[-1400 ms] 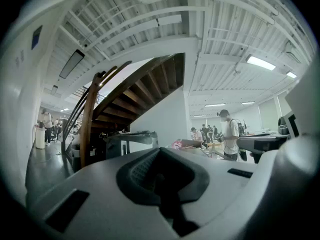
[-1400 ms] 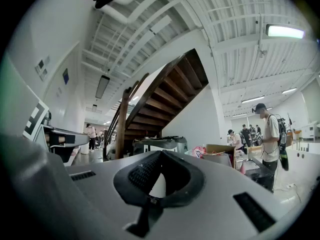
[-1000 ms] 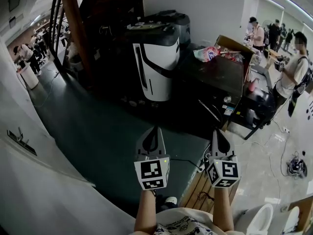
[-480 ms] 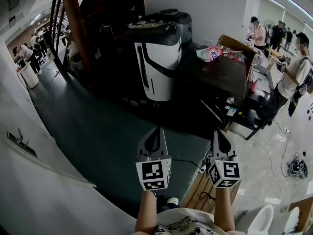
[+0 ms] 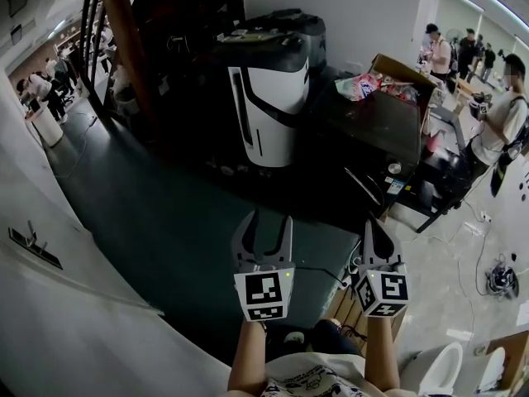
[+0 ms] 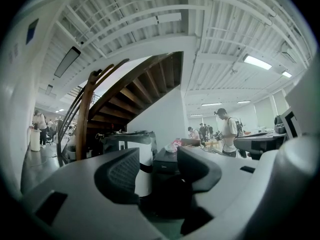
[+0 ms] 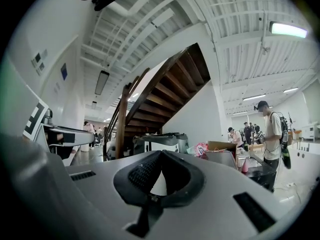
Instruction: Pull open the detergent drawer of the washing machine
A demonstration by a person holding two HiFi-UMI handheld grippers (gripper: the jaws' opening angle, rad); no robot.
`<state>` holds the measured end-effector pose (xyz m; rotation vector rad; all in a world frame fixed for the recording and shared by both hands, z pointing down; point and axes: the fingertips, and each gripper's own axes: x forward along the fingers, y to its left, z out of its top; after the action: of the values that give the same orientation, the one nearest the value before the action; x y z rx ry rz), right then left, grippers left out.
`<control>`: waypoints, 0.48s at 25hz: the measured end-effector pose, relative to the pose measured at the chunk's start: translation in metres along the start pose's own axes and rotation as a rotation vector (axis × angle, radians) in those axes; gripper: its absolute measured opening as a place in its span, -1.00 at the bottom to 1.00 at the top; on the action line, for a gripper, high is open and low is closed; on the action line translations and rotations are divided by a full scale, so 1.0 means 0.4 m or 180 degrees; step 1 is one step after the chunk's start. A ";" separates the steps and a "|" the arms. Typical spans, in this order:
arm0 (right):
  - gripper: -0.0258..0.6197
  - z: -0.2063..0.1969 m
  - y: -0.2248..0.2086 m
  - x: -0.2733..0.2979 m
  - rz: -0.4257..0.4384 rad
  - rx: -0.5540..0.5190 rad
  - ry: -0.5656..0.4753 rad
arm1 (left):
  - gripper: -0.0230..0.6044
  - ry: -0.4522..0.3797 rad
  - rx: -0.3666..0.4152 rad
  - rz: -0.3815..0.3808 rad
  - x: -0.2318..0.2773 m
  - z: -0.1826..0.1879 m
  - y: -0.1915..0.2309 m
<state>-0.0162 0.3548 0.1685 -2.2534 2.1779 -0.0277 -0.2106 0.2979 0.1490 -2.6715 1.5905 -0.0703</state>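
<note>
Left gripper [image 5: 266,220]: jaws have just been opening and now stand wide, with nothing between them. Right gripper [image 5: 374,223]: jaws are together and empty. You hold both level, well short of the machines.

The dark box-shaped unit [image 5: 376,131], right of the white-and-black appliance [image 5: 269,106], is probably the washing machine. It shows through the gap in the left gripper view. The detergent drawer cannot be picked out on its dark front from here, so find it before committing.

Handling, as a judgement:
- Expect a light plastic drawer on short slides, with a smooth face and some resistance at the start of the pull.
- Hook the open left jaws on its recessed handle lip, not the flat face.
- Pull straight and level. Twisting may bind or crack it.
</note>
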 end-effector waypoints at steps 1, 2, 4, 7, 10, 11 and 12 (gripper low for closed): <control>-0.88 -0.005 -0.001 0.004 0.0000 -0.0002 0.0012 | -0.19 0.0008 -0.0009 0.0000 0.005 -0.006 0.002; -0.88 -0.011 -0.002 0.009 0.0004 -0.0009 0.0030 | -0.18 0.0017 -0.0027 0.0003 0.011 -0.014 0.004; -0.88 -0.023 -0.008 0.019 0.0009 -0.0017 0.0066 | -0.18 0.0049 -0.0066 0.0009 0.025 -0.028 0.006; -0.88 -0.032 -0.029 0.040 0.0003 -0.0013 0.0100 | -0.17 0.0112 -0.0091 0.0011 0.060 -0.041 0.003; -0.88 -0.046 -0.064 0.073 -0.0012 -0.0006 0.0135 | -0.17 0.0149 -0.0086 0.0017 0.108 -0.054 -0.010; -0.88 -0.052 -0.078 0.089 -0.0016 0.0008 0.0146 | -0.17 0.0159 -0.0076 0.0017 0.128 -0.058 -0.014; -0.88 -0.058 -0.092 0.107 -0.0020 0.0025 0.0156 | -0.17 0.0173 -0.0066 0.0014 0.149 -0.062 -0.019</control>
<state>0.0215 0.3132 0.1926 -2.2793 2.1902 -0.0925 -0.1770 0.2487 0.1756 -2.7041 1.6212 -0.1281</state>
